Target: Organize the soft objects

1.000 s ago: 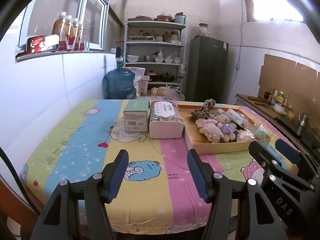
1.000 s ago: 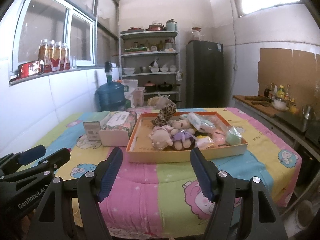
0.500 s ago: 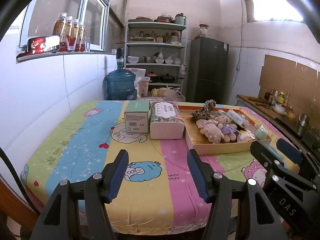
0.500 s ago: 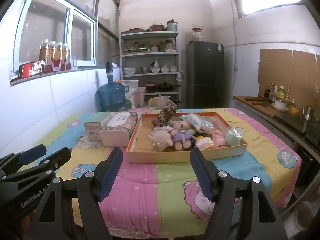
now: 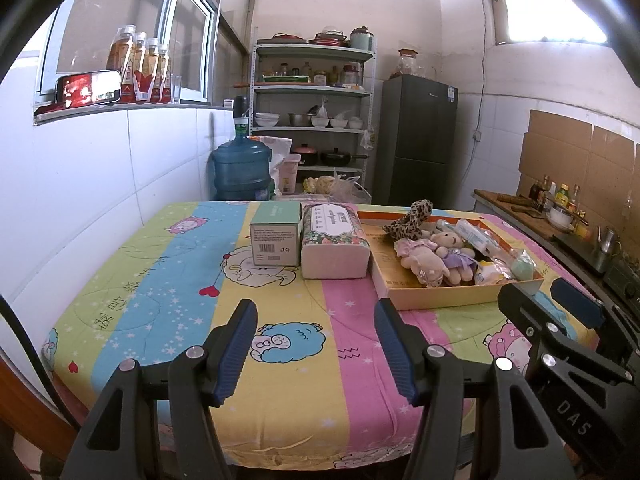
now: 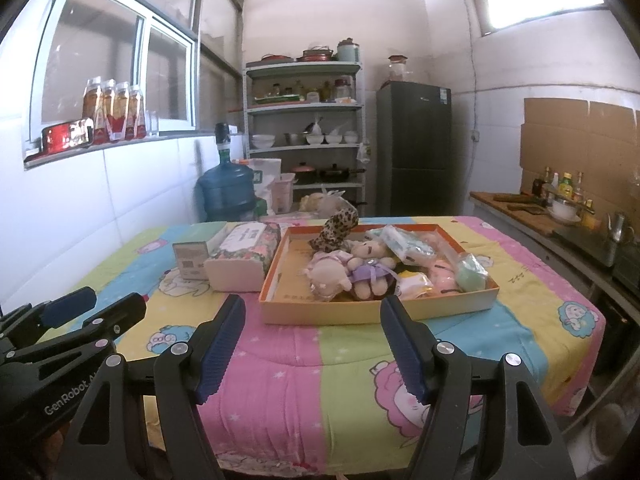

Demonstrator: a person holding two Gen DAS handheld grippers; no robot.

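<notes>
Grippers, two, black-framed with ribbed blue finger pads. Left gripper [image 5: 314, 346]: jaws spread wide, nothing between them, held level above the near edge of the table, pointing across it toward the far wall. Right gripper [image 6: 312, 346]: jaws likewise spread wide and empty, level, above the near edge, aimed at the tray. Each gripper shows at the edge of the other's view, side by side and apart.

Table cover, quilted cloth in yellow, pink, blue and green stripes with cartoon sheep [image 5: 280, 308]: lies under both grippers.

Tray, shallow orange-rimmed cardboard [image 6: 360, 312]: on the cloth, ahead of the right gripper, well beyond its fingertips. Contents, heaped toward its middle and right:
- pink plush animal [image 6: 326, 276], lying at the front;
- beige plush bear in a purple dress [image 6: 370, 268], touching the pink one;
- leopard-print plush [image 6: 338, 230], upright at the tray's far side;
- clear plastic packets with pale blue contents [image 6: 404, 244];
- mint-green round item in a clear wrapper [image 6: 472, 272];
- yellow-and-white packet [image 6: 414, 284].

Tissue pack, white with floral wrap [image 5: 334, 242]: just left of the tray.

Box, pale green cardboard with barcode label [image 5: 276, 240]: touching the tissue pack's left side.

Water jug, large blue [image 5: 242, 172]: beyond the table's far edge, by the shelving.
</notes>
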